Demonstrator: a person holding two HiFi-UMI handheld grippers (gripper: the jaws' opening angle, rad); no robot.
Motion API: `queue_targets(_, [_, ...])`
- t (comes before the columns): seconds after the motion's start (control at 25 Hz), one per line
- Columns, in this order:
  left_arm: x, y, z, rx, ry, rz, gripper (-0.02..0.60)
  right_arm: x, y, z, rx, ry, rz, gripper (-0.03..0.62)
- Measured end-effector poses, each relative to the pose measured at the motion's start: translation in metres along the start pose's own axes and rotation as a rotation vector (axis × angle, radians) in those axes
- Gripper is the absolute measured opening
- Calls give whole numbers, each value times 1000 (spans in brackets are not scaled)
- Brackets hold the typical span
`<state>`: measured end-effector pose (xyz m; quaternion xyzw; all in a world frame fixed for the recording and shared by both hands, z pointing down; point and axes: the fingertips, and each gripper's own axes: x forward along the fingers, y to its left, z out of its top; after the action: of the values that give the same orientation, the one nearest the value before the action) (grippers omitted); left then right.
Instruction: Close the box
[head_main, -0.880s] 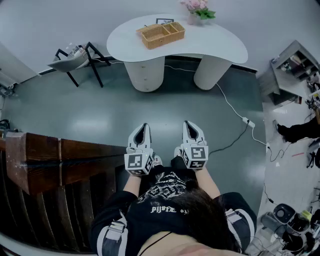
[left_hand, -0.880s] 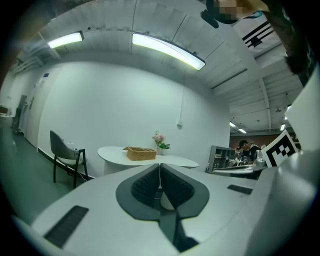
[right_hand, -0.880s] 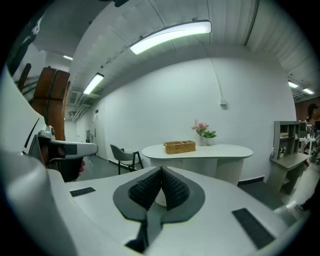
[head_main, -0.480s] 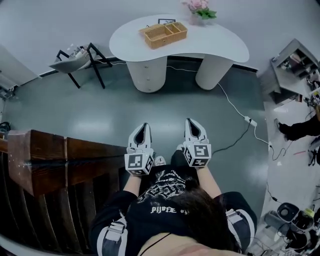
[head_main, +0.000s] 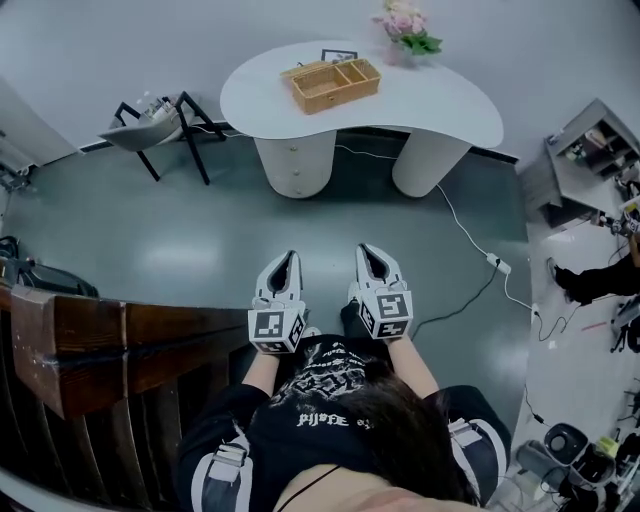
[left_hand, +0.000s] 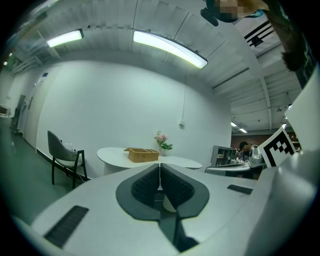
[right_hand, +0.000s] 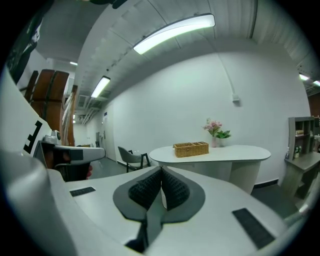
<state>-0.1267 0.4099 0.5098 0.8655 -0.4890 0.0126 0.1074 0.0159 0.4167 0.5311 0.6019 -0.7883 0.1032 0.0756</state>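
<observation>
Head view: person stands on a grey floor (head_main: 200, 235), a gripper in each hand, both held out side by side at chest level and pointing to 12 o'clock.

Left gripper (head_main: 288, 258): jaws shut, ribbed pads pressed together, nothing between them. Its own view confirms this (left_hand: 160, 166). Marker cube sits at the rear, by the wrist.

Right gripper (head_main: 366, 251): jaws also closed tight and empty, the same in its own view (right_hand: 161, 170). It sits just beside the left one, not touching it.

Box (head_main: 331, 84): wicker, on the white table (head_main: 430, 95) at 12 o'clock, well apart from both grippers with open floor between. Its top is open and the inner partitions show from above. It sits toward the table's left half, slightly skewed. Neither gripper touches it. It is seen small in the left gripper view (left_hand: 143, 154), just above the jaw tips, and in the right gripper view (right_hand: 191, 149), up and to the right of the tips.

Other things:
- Flowers (head_main: 405, 22) at the table's far edge, at 1 o'clock from the box.
- Small frame (head_main: 338, 54) just behind the box.
- Chair (head_main: 150, 125) at 10 o'clock, left of the table.
- Cable (head_main: 470, 225) running across the floor from the table base toward 3 o'clock.
- Shelf unit (head_main: 590, 150) at 2 o'clock.
- Dark wooden rail (head_main: 100, 335) at 9 o'clock, close by the person's left side.
</observation>
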Motion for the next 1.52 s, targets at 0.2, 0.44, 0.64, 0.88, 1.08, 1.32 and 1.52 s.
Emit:
queue_targets(0.2, [55,-9,12,8,-24,-1,26,32,-39,16,-20,12,31,25])
queue_targets(0.44, [116,-15,37,5,-57,39,25,74,-95,47,-48,4,69,25])
queue_targets(0.64, [155,-21,44,5,-63,73,26,98,-129,67,-54,-14,104,25])
queue_targets(0.88, [200,-41,57,11,-95,91,25,116,-169,76,-75,-11,145,25])
queue_targets(1.08, [223,-51,58,16,-103,118,26,130,-202,79,-54,-11,164,25])
queue_targets(1.32, [235,-56,50,8,-83,142,26,139,-227,77,-32,-5,167,25])
queue_targets(1.52, [243,-48,50,0,-61,156,25,150,-227,75,-25,12,185,25])
